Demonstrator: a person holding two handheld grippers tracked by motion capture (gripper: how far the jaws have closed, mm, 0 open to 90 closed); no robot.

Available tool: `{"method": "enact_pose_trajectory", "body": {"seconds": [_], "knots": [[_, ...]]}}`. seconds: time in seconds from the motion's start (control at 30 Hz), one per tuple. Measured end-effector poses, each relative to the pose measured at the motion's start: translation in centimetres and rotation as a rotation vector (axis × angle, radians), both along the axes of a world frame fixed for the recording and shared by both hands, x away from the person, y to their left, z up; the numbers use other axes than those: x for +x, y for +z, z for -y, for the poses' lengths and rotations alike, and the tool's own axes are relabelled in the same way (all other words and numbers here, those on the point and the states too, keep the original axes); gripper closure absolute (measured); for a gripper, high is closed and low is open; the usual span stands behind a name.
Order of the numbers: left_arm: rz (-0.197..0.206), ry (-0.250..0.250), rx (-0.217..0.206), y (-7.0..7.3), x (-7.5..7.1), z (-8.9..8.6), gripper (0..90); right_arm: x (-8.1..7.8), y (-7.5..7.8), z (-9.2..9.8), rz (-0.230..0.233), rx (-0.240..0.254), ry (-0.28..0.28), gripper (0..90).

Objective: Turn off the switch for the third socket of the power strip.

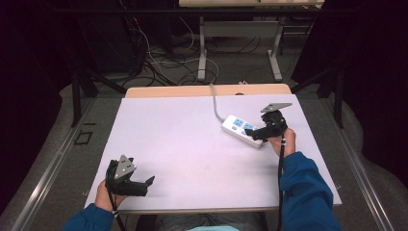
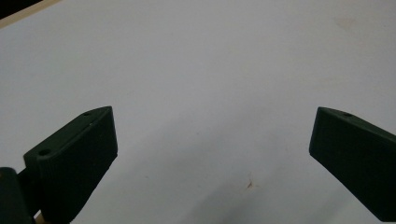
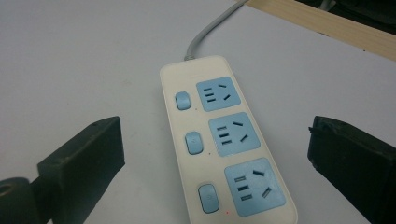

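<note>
High view: we see the power strip (image 1: 243, 130) at the table's (image 1: 183, 144) far right, directly beneath the right gripper (image 1: 256, 134), with the left gripper (image 1: 144, 185) well apart at the near left edge. Left gripper view: we find its jaws spread wide over bare tabletop, holding nothing. Right gripper view: our jaws stand wide open, flanking the power strip (image 3: 224, 140) without touching it; no legible writing.

The table (image 1: 192, 144) is evenly and brightly lit from above; soft shadows are cast beneath the tongs. The surroundings are left dark, and all pictures are rendered slightly soft.
</note>
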State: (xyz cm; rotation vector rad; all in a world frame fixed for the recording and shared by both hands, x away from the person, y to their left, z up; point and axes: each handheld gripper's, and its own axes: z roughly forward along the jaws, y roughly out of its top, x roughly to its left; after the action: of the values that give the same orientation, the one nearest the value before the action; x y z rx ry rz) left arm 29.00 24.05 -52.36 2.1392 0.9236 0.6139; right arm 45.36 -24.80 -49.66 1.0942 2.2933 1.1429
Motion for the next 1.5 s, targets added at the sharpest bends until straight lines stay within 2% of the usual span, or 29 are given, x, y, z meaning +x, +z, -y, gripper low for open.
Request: {"method": "enact_pose_trajectory", "body": {"seconds": [0.23,0.4,0.43,0.53,0.73,0.83,0.9,0.93,0.97,1.0,1.03,1.07,1.1,1.13,1.23,1.27,1.37,1.5], "knots": [[0.003,0.003,0.0,-0.1,0.1,0.0,1.2,0.7,-0.4,-0.3,-0.006,-0.015,0.005,2.1],[-0.001,0.002,0.0,0.0,0.1,0.0,1.2,1.0,-0.7,-0.4,-0.027,-0.001,-0.004,0.0],[0.001,0.002,-0.002,-0.1,0.1,0.0,1.2,1.1,-0.8,-0.4,-0.022,-0.015,-0.003,0.0],[-0.003,0.001,-0.004,-0.1,0.1,0.1,1.1,1.2,-1.0,-0.4,-0.038,-0.003,-0.003,0.0],[-0.001,0.001,-0.002,-0.1,0.1,0.0,1.2,1.2,-1.2,-0.3,-0.042,0.008,-0.02,0.3],[-0.005,0.001,-0.006,-0.1,0.1,0.0,1.2,1.2,-1.1,-0.3,-0.04,0.014,-0.026,14.2],[-0.006,0.001,-0.008,-0.1,0.1,0.0,1.2,1.1,-1.1,-0.2,-0.046,0.018,-0.023,17.2],[-0.006,-0.002,-0.002,0.0,0.1,0.0,1.2,1.0,-1.1,-0.3,-0.053,0.018,-0.032,29.5],[-0.003,-0.003,0.0,0.0,0.1,0.0,1.2,1.0,-1.1,-0.3,-0.053,0.018,-0.032,29.5],[-0.003,-0.003,0.0,0.0,0.1,0.0,1.2,1.0,-1.1,-0.2,-0.05,0.02,-0.034,33.7],[-0.002,-0.005,-0.002,0.0,0.1,-0.1,1.2,0.9,-1.1,-0.2,-0.043,0.019,-0.033,45.3],[-0.003,-0.004,0.0,0.0,0.1,-0.1,1.2,0.9,-1.1,-0.2,-0.043,0.019,-0.033,45.3],[-0.001,-0.003,0.001,0.1,0.1,-0.1,1.2,0.8,-1.0,-0.2,-0.045,0.017,-0.041,50.3],[0.001,-0.005,-0.003,0.0,0.1,-0.1,1.2,0.7,-1.1,-0.2,-0.04,0.013,-0.022,59.5],[0.002,-0.005,-0.003,0.0,0.0,-0.1,1.2,0.4,-1.1,-0.4,-0.052,0.005,-0.021,73.2],[0.002,-0.005,-0.004,0.0,0.0,-0.1,1.2,0.4,-1.1,-0.4,-0.052,0.005,-0.021,73.2],[0.003,-0.002,-0.008,0.0,0.0,0.0,1.3,0.1,-1.0,-0.4,-0.048,-0.001,-0.017,87.7],[-0.002,-0.005,0.001,0.1,0.1,-0.1,1.3,-0.2,-0.9,-0.3,-0.059,-0.001,-0.021,90.0]]}}
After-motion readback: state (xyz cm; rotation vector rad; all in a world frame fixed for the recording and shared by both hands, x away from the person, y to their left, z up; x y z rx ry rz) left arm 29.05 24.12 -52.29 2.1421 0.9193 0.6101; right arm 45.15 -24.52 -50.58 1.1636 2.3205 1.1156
